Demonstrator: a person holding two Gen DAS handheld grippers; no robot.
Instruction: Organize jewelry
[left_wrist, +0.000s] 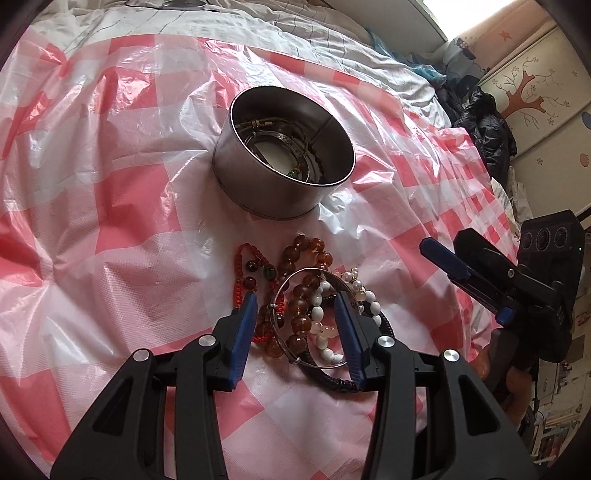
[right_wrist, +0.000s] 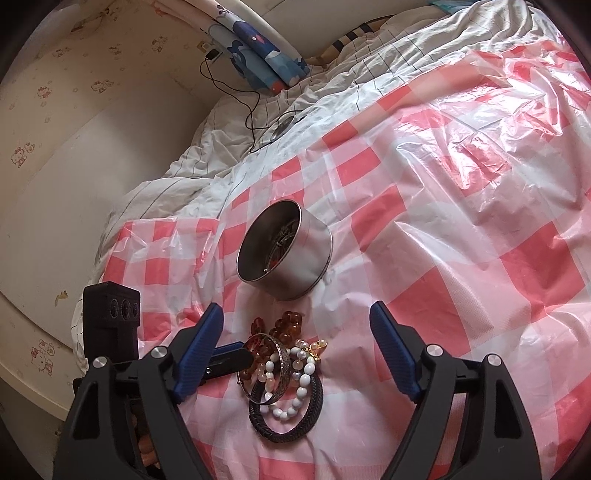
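A round metal tin (left_wrist: 284, 162) stands on the pink-and-white checked plastic sheet (left_wrist: 122, 206) and holds several bangles; it also shows in the right wrist view (right_wrist: 286, 254). In front of it lies a pile of jewelry: amber bead bracelets (left_wrist: 301, 291), a red bead string (left_wrist: 243, 280), a white bead bracelet (right_wrist: 295, 391), a black braided band (right_wrist: 291, 424) and a silver bangle (left_wrist: 314, 317). My left gripper (left_wrist: 297, 306) is open, its fingers down on either side of the silver bangle and beads. My right gripper (right_wrist: 295, 325) is open and empty, just above the pile.
The sheet lies on a rumpled white bedspread (right_wrist: 229, 155). A black cable (right_wrist: 255, 122) and a blue patterned pillow (right_wrist: 258, 59) lie at the bed's head by the wall. Dark clothes (left_wrist: 480, 122) are piled beside a decorated wardrobe (left_wrist: 535, 92).
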